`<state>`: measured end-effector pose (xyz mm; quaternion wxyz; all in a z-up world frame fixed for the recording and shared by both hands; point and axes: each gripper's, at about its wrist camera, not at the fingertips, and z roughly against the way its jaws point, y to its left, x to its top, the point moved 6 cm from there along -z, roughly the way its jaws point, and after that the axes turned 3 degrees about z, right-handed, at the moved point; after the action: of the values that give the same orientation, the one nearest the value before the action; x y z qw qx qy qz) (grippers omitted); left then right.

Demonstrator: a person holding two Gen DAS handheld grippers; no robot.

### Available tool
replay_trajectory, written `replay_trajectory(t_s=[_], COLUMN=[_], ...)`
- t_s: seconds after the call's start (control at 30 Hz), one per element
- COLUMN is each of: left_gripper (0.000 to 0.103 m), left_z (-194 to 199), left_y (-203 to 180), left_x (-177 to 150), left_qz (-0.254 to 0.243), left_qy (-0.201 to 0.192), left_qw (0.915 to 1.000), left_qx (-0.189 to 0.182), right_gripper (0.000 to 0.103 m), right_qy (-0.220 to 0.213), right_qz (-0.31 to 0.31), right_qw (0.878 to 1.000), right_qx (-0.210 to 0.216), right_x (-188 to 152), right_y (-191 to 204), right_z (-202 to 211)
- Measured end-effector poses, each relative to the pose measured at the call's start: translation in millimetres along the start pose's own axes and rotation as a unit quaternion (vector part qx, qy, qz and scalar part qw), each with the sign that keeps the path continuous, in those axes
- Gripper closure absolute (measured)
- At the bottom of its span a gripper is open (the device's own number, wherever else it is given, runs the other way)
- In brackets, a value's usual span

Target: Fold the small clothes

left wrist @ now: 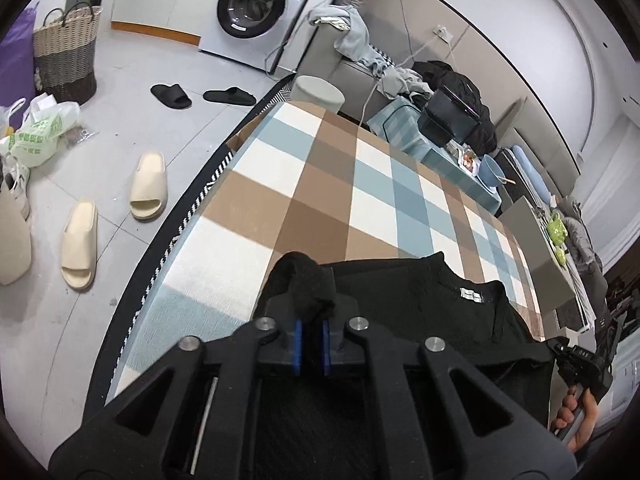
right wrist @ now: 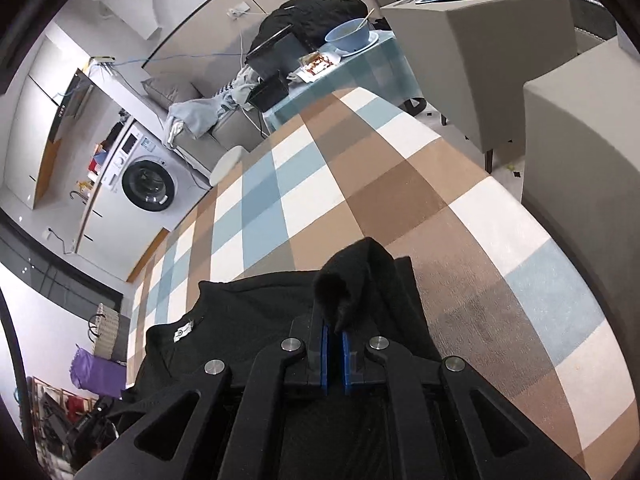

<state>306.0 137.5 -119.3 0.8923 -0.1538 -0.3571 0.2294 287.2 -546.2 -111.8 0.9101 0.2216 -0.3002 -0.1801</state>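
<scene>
The left hand-held gripper is pinched tight on a bunched corner of the black shirt. The right hand-held gripper is pinched tight on another corner of the same shirt. The shirt lies on the checked rug, its neck label facing up, near the rug's edge. Cream slippers sit on the floor beside the rug.

garment: on the rug
slippers: left of rug
washing machine: behind rug
</scene>
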Motion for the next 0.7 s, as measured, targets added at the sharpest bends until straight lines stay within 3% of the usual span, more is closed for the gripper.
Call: replay_trajectory(t_s=[0.07,0.13,0.17,0.2,0.23,0.27,0.3,0.47,0.7], left_gripper=[0.096,0.089,0.081,0.067,0.057,0.041,0.037,0.037,0.037], left_z=[-5,-9,-7,-7,-6,-3,0,12,30], left_y=[-3,-5,-6,-6,-5,-3,-2,6,16], left_x=[4,10,12,16,20,24,27,30,2], left_qz=[-0.001,0.003,0.005,0.009,0.013,0.019,0.023,0.026,-0.009], left_qy=[0.007,0.011,0.009,0.004,-0.004,-0.019,-0.029,-0.042,-0.043], left_qw=[1.0000,0.9999,0.9999,0.9999,0.9999,0.9995,0.9992,0.9986,0.9978], left_qx=[0.004,0.004,0.003,0.003,0.009,0.014,0.017,0.018,0.050], right_gripper=[0.094,0.084,0.080,0.073,0.066,0.064,0.064,0.064,0.063], right_qy=[0.003,0.000,-0.011,-0.024,-0.040,-0.056,-0.056,-0.042,-0.020], right_qz=[-0.004,-0.010,-0.012,-0.011,-0.011,-0.014,-0.017,0.005,0.068], right_qw=[1.000,0.999,0.997,0.996,0.995,0.995,0.996,0.999,0.996], right_qx=[0.007,0.039,0.070,0.084,0.086,0.076,0.066,0.023,-0.050], right_x=[5,12,17,20,25,30,32,24,-8], right_y=[6,15,20,24,24,22,20,11,-14], right_z=[0,3,7,11,16,20,22,31,43])
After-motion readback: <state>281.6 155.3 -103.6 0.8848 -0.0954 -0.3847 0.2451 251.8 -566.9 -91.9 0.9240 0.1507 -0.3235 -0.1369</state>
